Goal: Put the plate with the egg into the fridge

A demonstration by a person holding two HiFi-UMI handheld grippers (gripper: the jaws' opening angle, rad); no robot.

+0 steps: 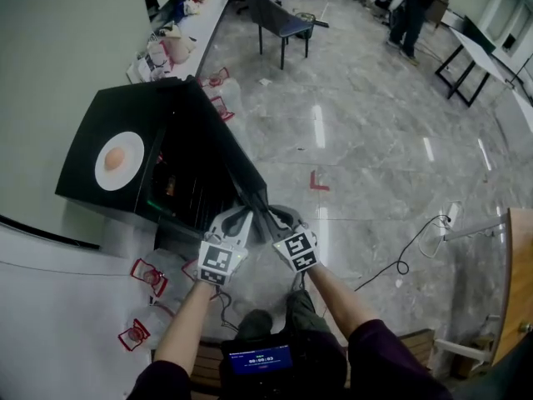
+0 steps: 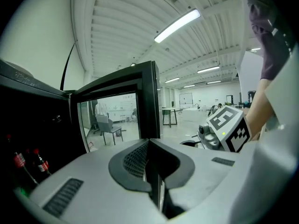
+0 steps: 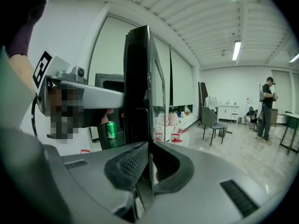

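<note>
Plate (image 1: 132, 150) with egg (image 1: 115, 157) atop fridge (image 1: 93, 123) | left gripper (image 1: 241, 216) jaws together | right gripper (image 1: 278, 217) clamped on fridge door (image 3: 138, 78) edge

Can't read a single proper word or number here, tbh. Closest thing to signs: black-and-white square marker patterns on the cubes of the left gripper (image 1: 240, 217) and the right gripper (image 1: 273, 217), just blocky codes with no letters or digits. Small screen (image 1: 259, 359) at the bottom of the head view showing a pale line of characters, way too tiny to read. Green can (image 3: 111, 129) with a label too blurry for a brand. Same story with the red-labelled bottles (image 2: 18, 161) and the red tags on the clear bags (image 1: 148, 275).
</note>
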